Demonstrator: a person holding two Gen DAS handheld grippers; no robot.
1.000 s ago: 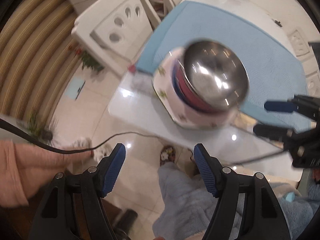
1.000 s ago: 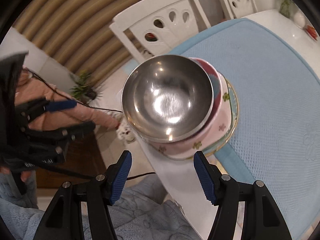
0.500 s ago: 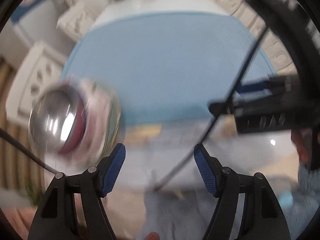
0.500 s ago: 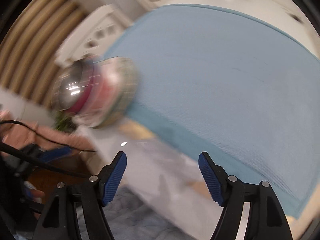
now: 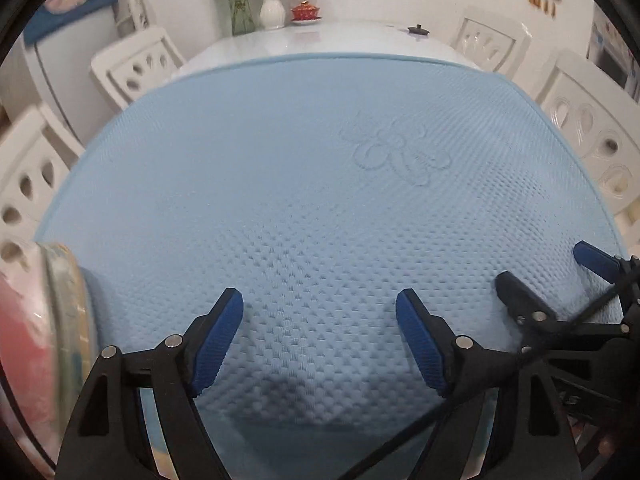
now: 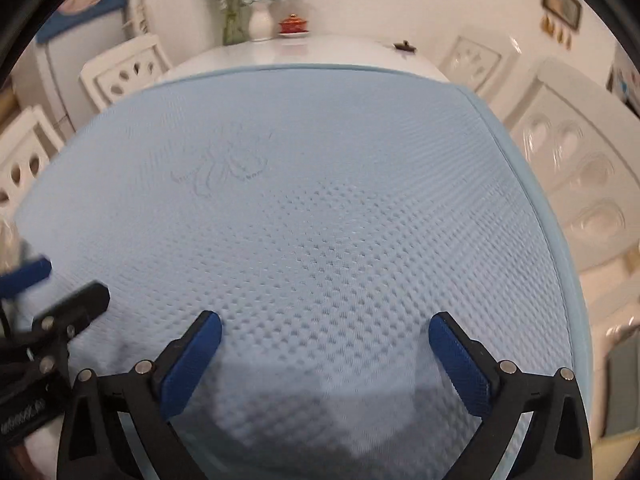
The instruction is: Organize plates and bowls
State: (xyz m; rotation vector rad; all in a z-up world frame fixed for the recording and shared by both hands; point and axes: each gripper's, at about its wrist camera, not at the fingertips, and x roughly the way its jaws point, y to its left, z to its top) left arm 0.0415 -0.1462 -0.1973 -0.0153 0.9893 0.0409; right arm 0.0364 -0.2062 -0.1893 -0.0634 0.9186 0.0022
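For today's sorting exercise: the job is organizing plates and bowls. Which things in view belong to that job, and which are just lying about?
Belongs to the job:
stack of dishes, at the left edge
blue mat
left gripper, open, nothing between its fingers
right gripper, open, nothing between its fingers

Just lying about:
flower vase
red lidded dish
white chairs

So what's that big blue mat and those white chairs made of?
The blue mat looks like soft quilted fabric, matte: dimpled weave and a stitched flower. The white chairs seem painted wood or moulded plastic, faintly glossy, with cut-out holes in the backs; which one I can't tell.
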